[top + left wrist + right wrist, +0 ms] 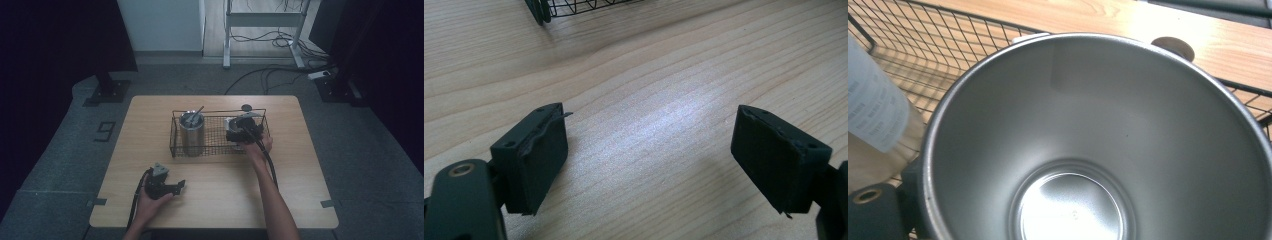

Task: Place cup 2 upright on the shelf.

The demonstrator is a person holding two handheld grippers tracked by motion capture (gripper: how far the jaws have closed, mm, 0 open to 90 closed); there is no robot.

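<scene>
Near left on the wooden table [300, 190]: left gripper [181, 186] in hand, low over bare wood, jaws spread wide with nothing between them, well apart from the wire basket [172, 137]. At the basket's right end: right gripper [239, 131] reaching down to a steel cup [231, 124] standing inside the mesh. In the right gripper view, looking straight into the open, empty cup [1098, 125], one black jaw outside its wall at lower left; cannot tell whether clamped on it or loose. At the basket's left end: a taller steel tumbler [191, 132], upright, a utensil [196, 114] leaning inside.
</scene>
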